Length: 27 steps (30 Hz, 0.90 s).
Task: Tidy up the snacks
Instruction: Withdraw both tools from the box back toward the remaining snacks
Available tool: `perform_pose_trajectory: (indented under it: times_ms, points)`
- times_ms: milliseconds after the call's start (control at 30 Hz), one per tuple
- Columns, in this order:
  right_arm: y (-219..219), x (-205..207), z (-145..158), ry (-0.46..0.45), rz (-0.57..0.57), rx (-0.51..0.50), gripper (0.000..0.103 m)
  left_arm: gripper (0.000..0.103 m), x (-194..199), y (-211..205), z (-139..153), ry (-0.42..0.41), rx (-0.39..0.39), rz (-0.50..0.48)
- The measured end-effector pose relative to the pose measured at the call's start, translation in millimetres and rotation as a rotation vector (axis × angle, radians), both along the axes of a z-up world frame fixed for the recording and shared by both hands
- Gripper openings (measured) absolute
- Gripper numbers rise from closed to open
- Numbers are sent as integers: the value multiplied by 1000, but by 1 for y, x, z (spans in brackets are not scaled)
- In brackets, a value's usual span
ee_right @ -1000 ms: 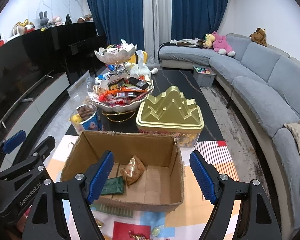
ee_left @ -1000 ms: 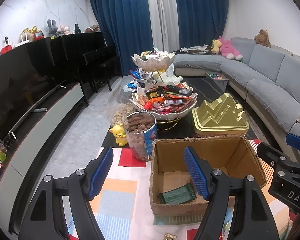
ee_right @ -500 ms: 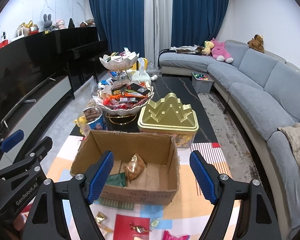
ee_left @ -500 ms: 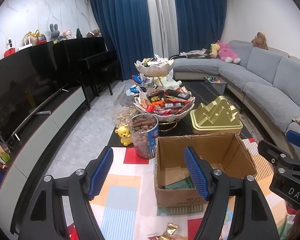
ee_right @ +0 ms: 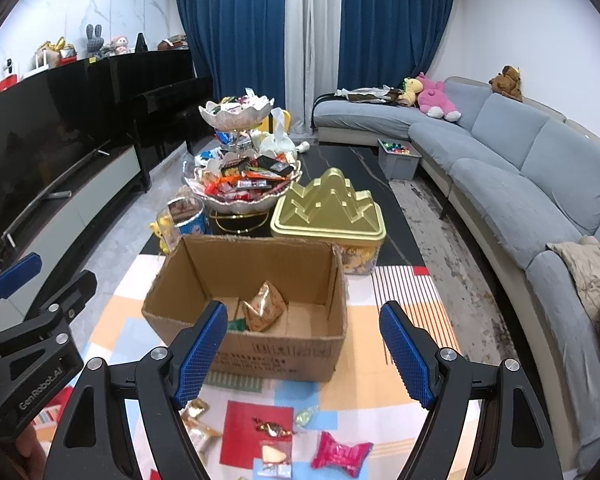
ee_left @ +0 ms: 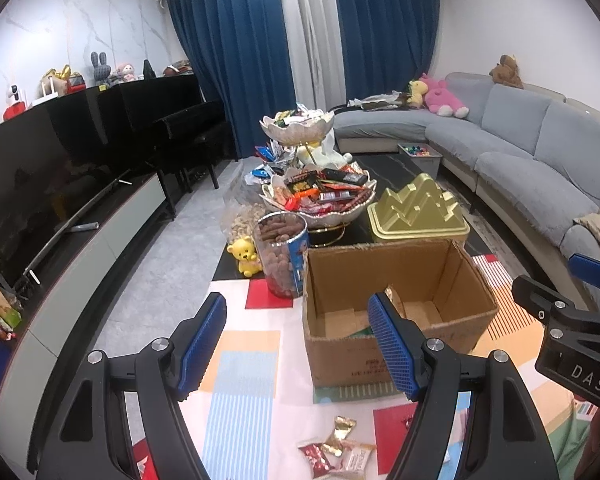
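Hovering with my left gripper point(ee_left: 296, 340) and right gripper point(ee_right: 302, 350) both released and empty, I see wrapped snacks point(ee_right: 272, 428) scattered on the patchwork cloth point(ee_right: 256, 412) just before the cardboard box point(ee_right: 256, 280).

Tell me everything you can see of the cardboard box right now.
The cardboard box is plain brown corrugated, open-topped, its rim torn and ragged, with dark print on its near wall. It sits upright on the patchwork tablecloth. Inside lie a crinkled orange snack bag and a green packet. Neither claw touches it.
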State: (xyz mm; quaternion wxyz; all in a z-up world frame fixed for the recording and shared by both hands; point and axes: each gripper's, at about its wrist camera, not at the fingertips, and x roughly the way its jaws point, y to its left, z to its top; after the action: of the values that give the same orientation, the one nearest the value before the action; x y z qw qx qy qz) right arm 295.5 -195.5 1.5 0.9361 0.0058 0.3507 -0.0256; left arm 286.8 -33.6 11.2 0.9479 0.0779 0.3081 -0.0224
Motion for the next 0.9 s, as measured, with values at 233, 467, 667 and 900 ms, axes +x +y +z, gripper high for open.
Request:
perform_pose_trajectory:
  times_ms: [233, 467, 667, 900]
  points:
    - [1, -13, -14, 33, 6, -9, 79, 73, -15, -1, -17, 32, 18, -25]
    - [0, -28, -30, 66, 10, -8, 79, 73, -29, -3, -34, 68, 25, -47]
    - [0, -39, -41, 90, 4, -5, 79, 73, -39, -3, -49, 108, 36, -91]
    - [10, -52, -58, 138, 12, -52, 79, 73, -44, -4, -69, 174, 80, -158]
